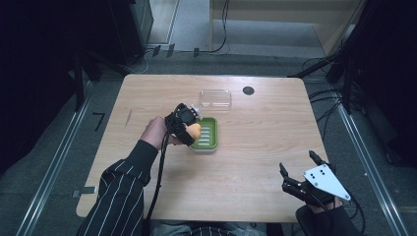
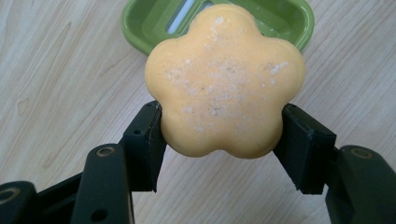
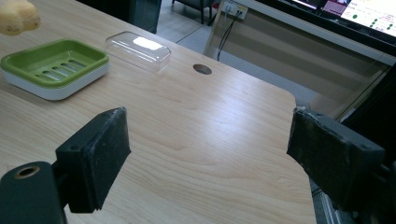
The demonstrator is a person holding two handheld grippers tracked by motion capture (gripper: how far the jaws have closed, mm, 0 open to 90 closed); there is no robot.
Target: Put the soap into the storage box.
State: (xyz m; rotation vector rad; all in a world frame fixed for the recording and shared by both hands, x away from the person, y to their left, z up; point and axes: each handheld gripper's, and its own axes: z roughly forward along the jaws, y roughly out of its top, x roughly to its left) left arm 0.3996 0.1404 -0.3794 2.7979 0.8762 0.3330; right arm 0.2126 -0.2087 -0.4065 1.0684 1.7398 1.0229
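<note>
An orange flower-shaped soap (image 2: pixel 224 81) is pinched between the black jaws of my left gripper (image 2: pixel 224 140), held above the wood. Just beyond it lies the green soap dish (image 2: pixel 140 21). From above, the left gripper (image 1: pixel 189 129) holds the soap (image 1: pixel 195 130) at the left edge of the green dish (image 1: pixel 209 132). My right gripper (image 1: pixel 298 167) rests near the table's front right corner, jaws wide apart with nothing between them. Its own view has the green dish (image 3: pixel 51 65), the soap (image 3: pixel 16 16) at the top left corner, and the gripper (image 3: pixel 205 154) itself.
A clear plastic lid (image 1: pixel 215 98) lies behind the dish; it also appears as the clear lid (image 3: pixel 137 49). A dark round hole (image 1: pixel 248 90) marks the table's far side. Cables run on the floor past the far edge. A striped sleeve (image 1: pixel 120 196) enters from the bottom left.
</note>
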